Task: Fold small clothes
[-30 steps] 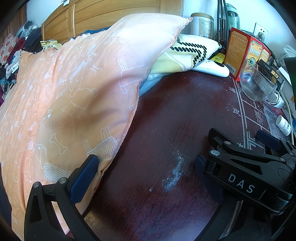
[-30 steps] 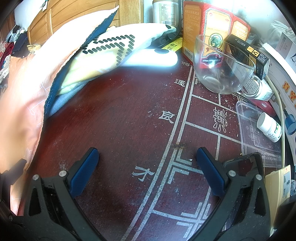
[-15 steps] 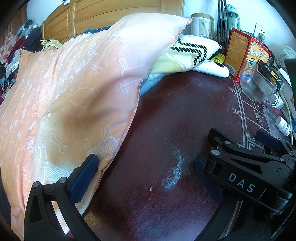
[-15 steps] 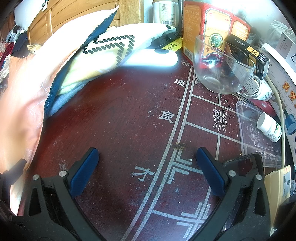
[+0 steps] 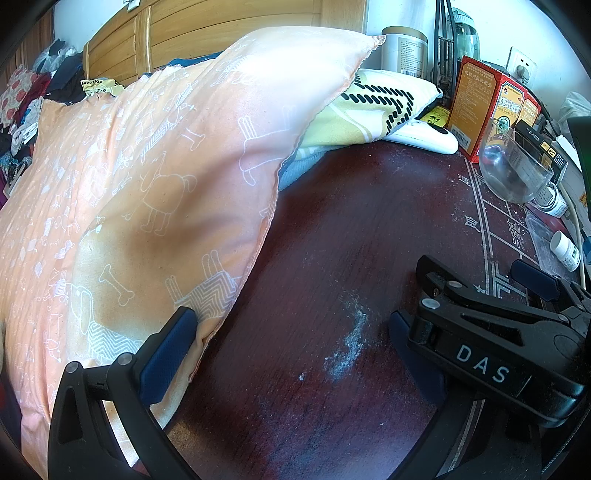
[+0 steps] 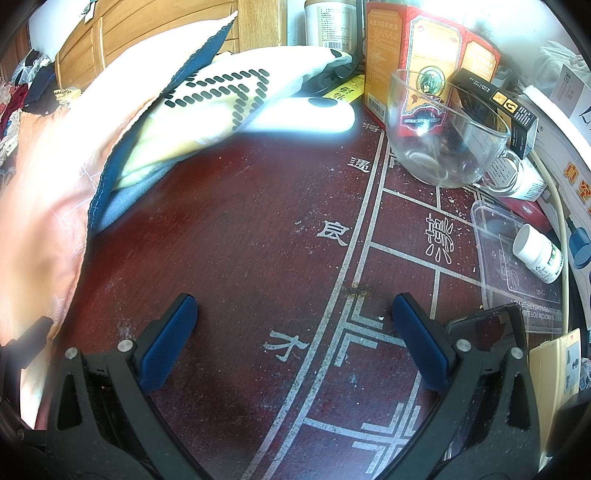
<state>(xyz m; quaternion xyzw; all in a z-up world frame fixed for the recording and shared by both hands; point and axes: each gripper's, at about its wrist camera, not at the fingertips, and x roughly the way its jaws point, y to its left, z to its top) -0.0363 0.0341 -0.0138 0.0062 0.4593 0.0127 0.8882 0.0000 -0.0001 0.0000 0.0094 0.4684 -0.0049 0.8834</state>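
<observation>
Clothes for folding: none laid out on the dark red table [image 6: 236,258]; only a heap of garments [image 5: 26,107] far left in the left wrist view, too small to sort. Folding judged not yet begun, all of it left. Orange pillow [image 5: 147,192] with dog print leaning over the table's left edge, touching the left finger of the left gripper [image 5: 291,343], spread wide, nothing held. Yellow patterned cushion [image 6: 207,107] tucked behind, white device [image 6: 306,118] beside it. Wooden headboard [image 5: 207,29] at back. Right gripper [image 6: 295,343] likewise spread wide, empty, over white painted characters and lines. Further right: orange-red boxes [image 6: 424,55], glass cup [image 6: 443,140], clear plastic lid [image 6: 513,266], 1 white pill bottle [image 6: 539,254]. Tabletop dusty, cluttered on its right.
</observation>
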